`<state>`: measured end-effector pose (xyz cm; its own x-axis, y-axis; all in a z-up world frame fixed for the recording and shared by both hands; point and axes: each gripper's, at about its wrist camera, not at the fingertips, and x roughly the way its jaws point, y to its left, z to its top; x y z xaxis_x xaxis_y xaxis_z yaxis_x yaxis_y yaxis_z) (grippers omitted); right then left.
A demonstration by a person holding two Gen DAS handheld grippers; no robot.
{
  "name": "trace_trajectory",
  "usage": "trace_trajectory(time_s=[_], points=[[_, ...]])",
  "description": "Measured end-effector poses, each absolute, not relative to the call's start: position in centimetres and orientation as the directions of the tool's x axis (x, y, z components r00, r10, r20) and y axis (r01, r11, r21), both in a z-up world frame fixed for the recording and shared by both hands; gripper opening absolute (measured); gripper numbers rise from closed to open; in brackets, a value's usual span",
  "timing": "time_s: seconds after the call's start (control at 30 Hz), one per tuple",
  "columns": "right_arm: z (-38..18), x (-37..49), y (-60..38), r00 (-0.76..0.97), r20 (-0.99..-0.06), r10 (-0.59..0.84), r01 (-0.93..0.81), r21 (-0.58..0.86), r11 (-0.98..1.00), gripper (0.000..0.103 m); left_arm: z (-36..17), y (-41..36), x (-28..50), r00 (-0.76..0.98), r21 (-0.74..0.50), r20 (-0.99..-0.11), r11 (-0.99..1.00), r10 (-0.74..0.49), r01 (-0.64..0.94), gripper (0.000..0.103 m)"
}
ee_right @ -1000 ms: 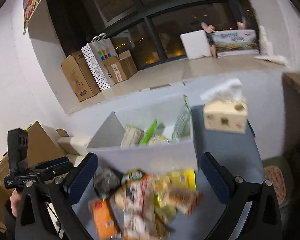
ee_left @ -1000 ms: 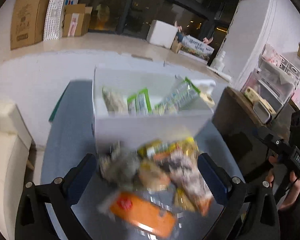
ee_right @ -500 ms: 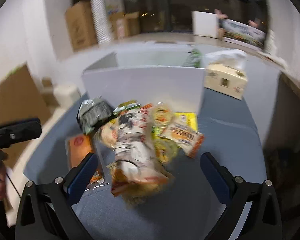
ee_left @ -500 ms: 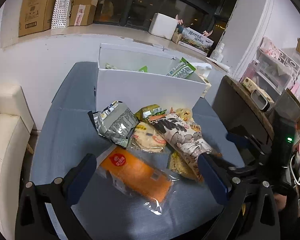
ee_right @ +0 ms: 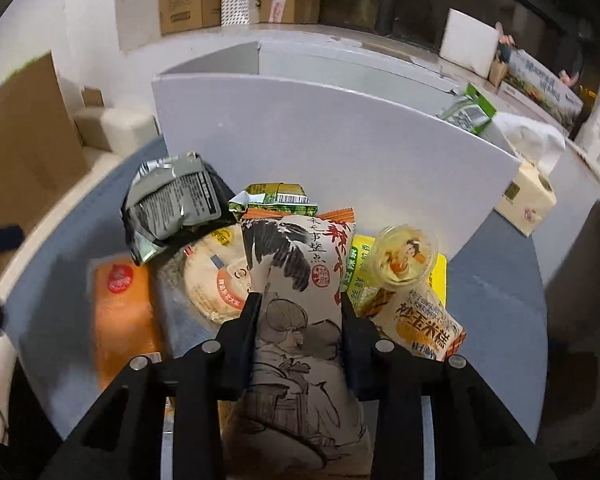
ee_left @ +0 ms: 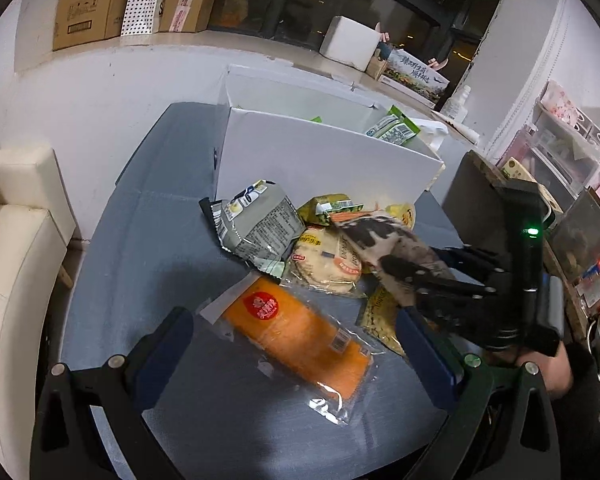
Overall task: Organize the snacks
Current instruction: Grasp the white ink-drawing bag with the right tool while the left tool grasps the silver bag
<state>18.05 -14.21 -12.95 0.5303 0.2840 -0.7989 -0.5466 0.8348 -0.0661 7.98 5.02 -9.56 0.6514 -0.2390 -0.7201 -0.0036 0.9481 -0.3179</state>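
Note:
A heap of snack packs lies on the blue-grey table [ee_left: 140, 240] in front of a white box [ee_left: 320, 160] [ee_right: 320, 140]. My right gripper [ee_right: 300, 304] [ee_left: 400, 276] is closing on the long ink-drawing bag [ee_right: 296, 248] [ee_left: 384, 236], and its pads touch both of the bag's sides. The left gripper [ee_left: 292, 320] hangs open above the orange packet [ee_left: 300, 340] [ee_right: 120, 312], touching nothing. Around the bag lie a grey pouch [ee_left: 256, 220], a round flat cake pack [ee_left: 324, 264], a pudding cup [ee_right: 404, 256] and a corn cake packet [ee_right: 424, 328].
A green snack pack [ee_left: 394, 128] sticks up out of the white box. A tissue box [ee_right: 528, 200] stands to the box's right. A cream sofa [ee_left: 12, 240] is left of the table, and shelves with bins stand at the right.
The right gripper dropped onto the pile and its wide jaws narrowed around the ink-drawing bag. The left gripper sank a little toward the orange packet and stayed open.

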Motion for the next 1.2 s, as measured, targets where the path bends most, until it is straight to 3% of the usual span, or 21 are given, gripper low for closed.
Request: trace_trajectory(time_s=[0.3,0.57,0.9,1.1,1.2], points=[[-8.8,14.3,-20.2,0.527,-0.73,0.435,-0.521,0.127,0.844,0.038,-11.7,5.7,12.1,0.614,-0.292,-0.757,0.956,-0.223,-0.012,0.103],[-6.9,10.3,-23.4,0.584,-0.674,0.452,-0.468,0.175,0.866,0.038,-13.4,4.3,17.4,0.566,-0.179,-0.809,0.984,-0.155,0.014,0.103],[-7.7,10.4,-24.9,0.599,-0.668,0.441,-0.421,0.206,0.883,0.038,-15.8,3.4,21.3,0.503,-0.064,-0.861,0.997,-0.071,0.032,0.101],[-7.9,10.4,-25.0,0.598,-0.667,0.444,-0.417,0.214,0.883,0.038,-15.6,4.5,21.2,0.512,-0.138,-0.849,0.99,-0.134,0.03,0.075],[-7.8,10.3,-24.9,0.6,-0.664,0.446,-0.421,0.213,0.882,0.038,-14.4,4.8,19.6,0.551,-0.17,-0.818,0.985,-0.164,0.04,0.073]])
